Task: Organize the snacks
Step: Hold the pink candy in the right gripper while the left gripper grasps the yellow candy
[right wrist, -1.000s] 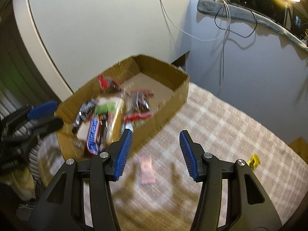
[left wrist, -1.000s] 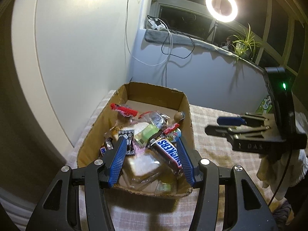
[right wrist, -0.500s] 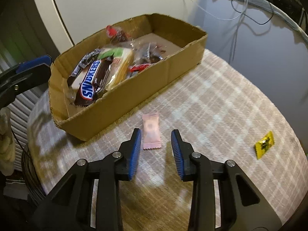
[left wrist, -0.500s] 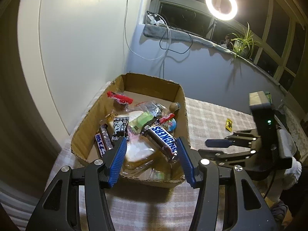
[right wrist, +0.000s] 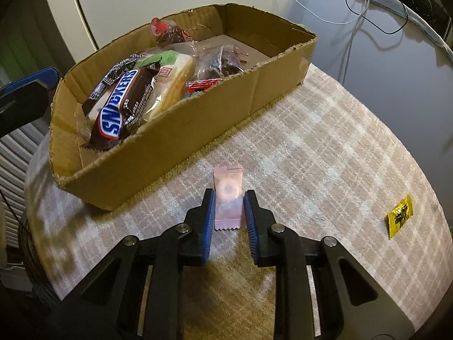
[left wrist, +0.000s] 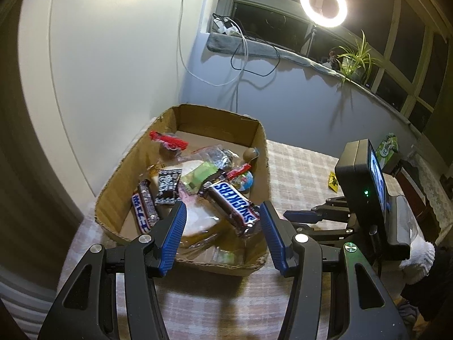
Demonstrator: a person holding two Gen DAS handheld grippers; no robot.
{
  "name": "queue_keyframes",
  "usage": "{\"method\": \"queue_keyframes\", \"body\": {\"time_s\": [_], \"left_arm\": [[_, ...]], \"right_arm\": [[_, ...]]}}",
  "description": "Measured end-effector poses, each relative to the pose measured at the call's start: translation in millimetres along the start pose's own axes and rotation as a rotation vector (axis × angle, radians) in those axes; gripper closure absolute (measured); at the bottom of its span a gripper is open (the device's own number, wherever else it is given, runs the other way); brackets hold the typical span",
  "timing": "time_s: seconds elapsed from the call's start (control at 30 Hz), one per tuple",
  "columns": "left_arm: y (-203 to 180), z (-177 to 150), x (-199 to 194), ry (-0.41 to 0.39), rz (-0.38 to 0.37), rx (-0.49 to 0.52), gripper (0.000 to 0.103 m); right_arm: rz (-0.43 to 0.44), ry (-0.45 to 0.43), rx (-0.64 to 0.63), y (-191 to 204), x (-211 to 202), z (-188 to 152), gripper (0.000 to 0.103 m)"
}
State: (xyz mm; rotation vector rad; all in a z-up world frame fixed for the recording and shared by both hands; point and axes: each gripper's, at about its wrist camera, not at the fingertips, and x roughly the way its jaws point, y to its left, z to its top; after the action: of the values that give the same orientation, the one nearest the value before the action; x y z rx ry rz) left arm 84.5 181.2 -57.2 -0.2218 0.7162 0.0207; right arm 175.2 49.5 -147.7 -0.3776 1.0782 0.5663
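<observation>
A cardboard box [right wrist: 175,144] on the checked tablecloth holds several snacks, with a Snickers bar [right wrist: 121,107] on top. A pink candy packet [right wrist: 228,195] lies flat on the cloth just in front of the box. My right gripper [right wrist: 228,198] is low over it, its blue pads on either side of the packet and nearly touching it. A yellow candy packet [right wrist: 399,216] lies further right. My left gripper [left wrist: 223,221] is open and empty, held above the near end of the box [left wrist: 249,266], over the Snickers bar [left wrist: 235,206].
The round table edge curves close behind the box and along the right. A wall and windowsill with cables stand behind. The yellow packet also shows in the left wrist view [left wrist: 333,182], and a green tissue pack [left wrist: 390,147] lies further back.
My right gripper dropped toward the cloth and narrowed its jaws around the pink packet. My left gripper drew back a little from the box and stayed open.
</observation>
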Motion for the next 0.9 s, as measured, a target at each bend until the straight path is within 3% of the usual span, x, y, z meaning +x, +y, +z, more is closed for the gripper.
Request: {"method": "queue_keyframes", "body": {"time_s": [0.43,0.6,0.9], "left_arm": [[-69.7,-0.5,28.6,0.048,-0.096,0.092,0.050],[-102.8,-0.2,54.8,0.096,-0.146,0.132,0.056],[-156.4,4.5,115.7,0.186,-0.179,0.201,0.056]], "right_arm": [[-0.035,-0.023,0.125,-61.6,-38.2,-64.6,0.081],[-0.071,-0.035,0.204,-97.9,-54.9,-89.4,0.081],[-0.129,-0.059,0.286,-151.0,-69.4,-115.7,0.081]]}}
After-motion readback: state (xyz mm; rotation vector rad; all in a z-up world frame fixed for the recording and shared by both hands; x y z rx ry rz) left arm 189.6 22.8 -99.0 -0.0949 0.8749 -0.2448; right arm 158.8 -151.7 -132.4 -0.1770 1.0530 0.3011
